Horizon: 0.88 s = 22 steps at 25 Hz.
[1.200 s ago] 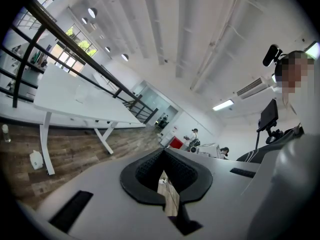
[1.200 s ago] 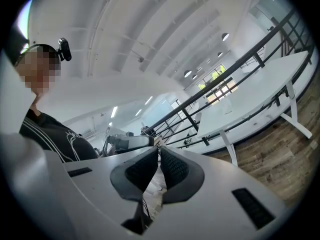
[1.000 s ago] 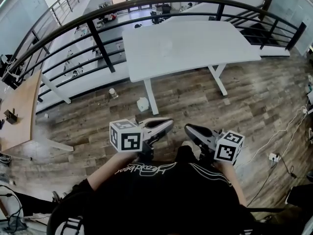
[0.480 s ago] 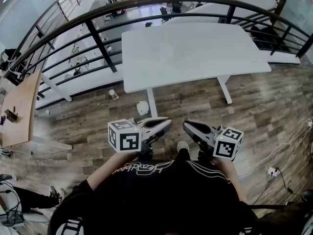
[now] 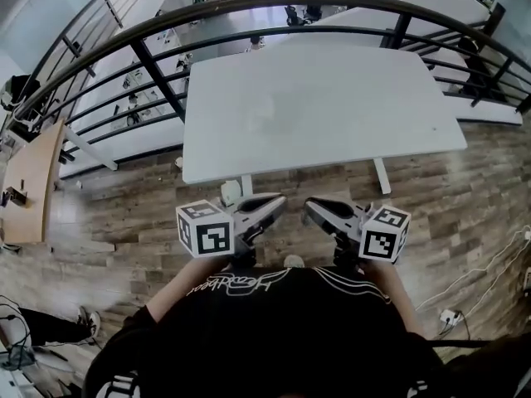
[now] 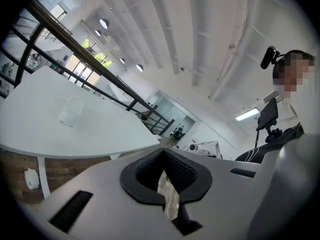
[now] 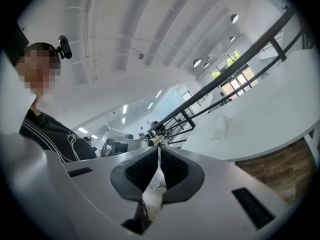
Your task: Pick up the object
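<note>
- Head view: the person holds both tongs low in front of their black shirt [image 5: 274,322], side by side above the wood floor [image 5: 124,214], noses pointing toward the white table [image 5: 332,89]. The left gripper [image 5: 280,199] and right gripper [image 5: 309,206] both look pinched closed with nothing in them. There's 1 marker cube on each. A black railing [image 5: 158,65] curves round behind the table. A small white container [image 5: 230,193] sits on the floor next to the table leg.
- Left gripper view: the 2 jaws meet at the tip, so this one is closed on nothing. The clear cup [image 6: 70,111] stands upright on the table top, off to the left and well apart from the jaws.
- Right gripper view: same deal here, the 2 jaws are together at the tip and empty. The cup shows up on the right side, sitting alone on the white top, well apart from this gripper too.
</note>
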Motion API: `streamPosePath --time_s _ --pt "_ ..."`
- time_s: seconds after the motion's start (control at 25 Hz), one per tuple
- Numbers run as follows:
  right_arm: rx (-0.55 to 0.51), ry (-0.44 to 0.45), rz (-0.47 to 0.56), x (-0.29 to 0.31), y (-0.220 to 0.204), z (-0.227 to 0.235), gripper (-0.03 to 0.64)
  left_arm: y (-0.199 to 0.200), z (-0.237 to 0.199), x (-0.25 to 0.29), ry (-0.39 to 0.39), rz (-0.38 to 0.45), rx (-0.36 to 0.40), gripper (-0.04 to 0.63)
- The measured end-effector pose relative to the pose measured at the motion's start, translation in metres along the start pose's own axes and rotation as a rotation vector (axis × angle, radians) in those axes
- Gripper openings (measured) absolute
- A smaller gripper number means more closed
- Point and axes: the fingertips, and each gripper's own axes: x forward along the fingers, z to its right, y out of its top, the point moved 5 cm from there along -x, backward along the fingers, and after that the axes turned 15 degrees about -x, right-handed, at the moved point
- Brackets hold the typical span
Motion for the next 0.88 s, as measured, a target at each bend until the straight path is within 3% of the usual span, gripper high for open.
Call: streamPosePath --time_s 0.24,0.52,0.88 --pt "-0.028 0.010 0.016 -0.005 0.006 0.016 0.022 -0.004 -0.004 0.010 0.004 0.036 0.017 0.008" --pt "-0.006 0.047 0.030 -0.012 0.006 0.046 0.021 0.001 -0.014 0.016 0.079 0.083 0.008 0.008" --pt "0.010 0.025 0.058 -0.027 0.006 0.066 0.022 0.013 -0.020 0.037 0.109 0.050 0.013 0.008"
